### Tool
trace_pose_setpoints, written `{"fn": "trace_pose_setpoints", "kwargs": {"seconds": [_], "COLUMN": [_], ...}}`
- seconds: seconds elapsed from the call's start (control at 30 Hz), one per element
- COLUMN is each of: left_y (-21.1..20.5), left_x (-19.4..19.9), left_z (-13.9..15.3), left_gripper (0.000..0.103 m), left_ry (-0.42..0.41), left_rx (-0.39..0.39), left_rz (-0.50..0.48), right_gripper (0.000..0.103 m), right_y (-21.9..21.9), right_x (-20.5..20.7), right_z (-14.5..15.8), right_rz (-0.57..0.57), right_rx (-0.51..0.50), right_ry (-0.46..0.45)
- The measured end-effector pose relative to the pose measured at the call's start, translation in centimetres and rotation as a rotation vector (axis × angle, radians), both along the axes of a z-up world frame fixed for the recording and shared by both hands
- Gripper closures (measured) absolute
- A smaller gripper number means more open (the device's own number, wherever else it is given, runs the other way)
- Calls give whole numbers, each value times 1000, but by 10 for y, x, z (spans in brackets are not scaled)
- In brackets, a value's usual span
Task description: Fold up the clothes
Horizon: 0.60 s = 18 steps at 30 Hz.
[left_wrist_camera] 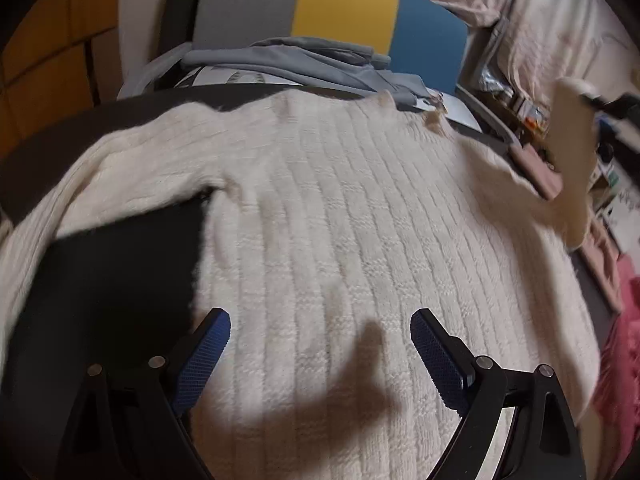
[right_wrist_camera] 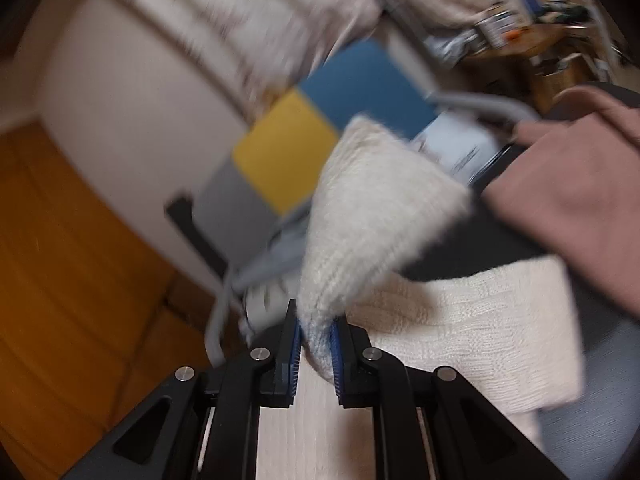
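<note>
Cream ribbed-knit sweater (left_wrist_camera: 340, 220) spread flat across a dark bench (left_wrist_camera: 120, 272), filling most of the left wrist view. Left tongs (left_wrist_camera: 320, 338) hover just above the knit, jaws wide apart, nothing between them. Right tongs (right_wrist_camera: 315, 338) clamped on a sweater sleeve (right_wrist_camera: 368, 216), the sleeve lifted clear of the sweater body; right view is motion-blurred. A hand in a pink sleeve (right_wrist_camera: 568, 200) sits at the right of that view. Beyond the bench: a grey-yellow-blue chair back (left_wrist_camera: 332, 12) with a grey garment (left_wrist_camera: 296, 60) heaped before it.
</note>
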<state>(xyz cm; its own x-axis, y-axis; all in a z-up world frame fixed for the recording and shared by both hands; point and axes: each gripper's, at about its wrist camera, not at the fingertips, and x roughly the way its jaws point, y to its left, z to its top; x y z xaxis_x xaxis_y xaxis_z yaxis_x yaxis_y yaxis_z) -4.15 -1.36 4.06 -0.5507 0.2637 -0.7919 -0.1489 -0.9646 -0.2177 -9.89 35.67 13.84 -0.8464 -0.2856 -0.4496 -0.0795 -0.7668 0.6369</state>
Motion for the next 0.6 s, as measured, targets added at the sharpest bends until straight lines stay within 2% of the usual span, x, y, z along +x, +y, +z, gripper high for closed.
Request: {"fn": "trace_pose_setpoints", "kwargs": {"seconds": [0.17, 0.3, 0.47, 0.53, 0.6], "left_y": [-17, -22, -18, -13, -7], "left_x": [-6, -14, -22, -25, -26], "left_z": [8, 10, 9, 7, 6], "left_gripper": [10, 10, 10, 10, 10], "left_ry": [-4, -9, -29, -44, -58], "left_rx": [52, 74, 113, 130, 140], "left_rz": [35, 54, 61, 57, 50], "right_gripper": [91, 91, 88, 77, 75], "right_y": [-83, -118, -127, -131, -139], "right_x": [-30, -32, -23, -21, -20], "right_z": [-64, -103, -126, -129, -126], "right_rz": [177, 256, 280, 307, 357], "right_rx": [104, 212, 250, 257, 282], "right_ry": [-135, -214, -241, -244, -245]}}
